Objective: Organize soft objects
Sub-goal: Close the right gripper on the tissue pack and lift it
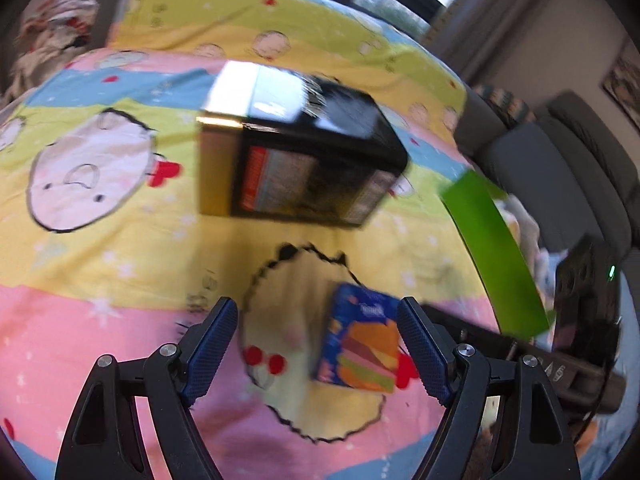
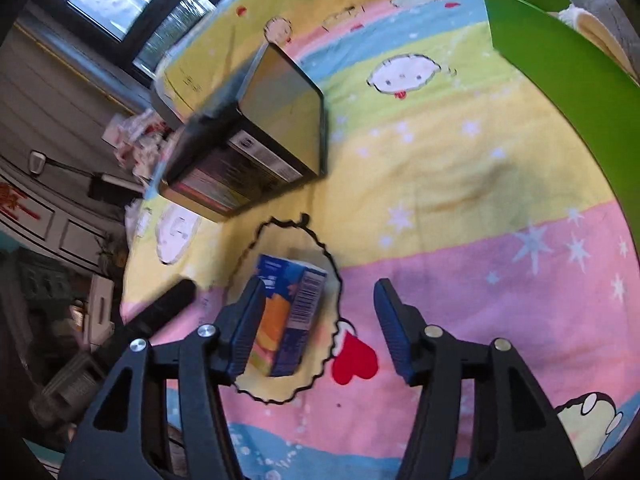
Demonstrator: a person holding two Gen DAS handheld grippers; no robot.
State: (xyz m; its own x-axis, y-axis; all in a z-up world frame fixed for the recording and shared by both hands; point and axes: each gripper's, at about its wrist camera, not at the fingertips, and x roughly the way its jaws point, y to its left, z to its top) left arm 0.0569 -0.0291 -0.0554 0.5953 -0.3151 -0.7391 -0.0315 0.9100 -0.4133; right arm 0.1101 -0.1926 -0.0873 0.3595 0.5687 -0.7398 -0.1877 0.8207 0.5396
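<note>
A small blue box with a burger picture lies on the cartoon bedsheet, inside a round yellow print. My left gripper is open over it, and the box is close to the right finger, with a wide gap to the other finger. In the right wrist view the same blue box rests beside the left finger of my right gripper. That gripper is open too, its other finger well clear of the box. Neither gripper holds anything.
A larger black and gold box stands further back on the sheet. A green bin wall rises at the right with a plush thing inside. The other gripper's body is close on the right.
</note>
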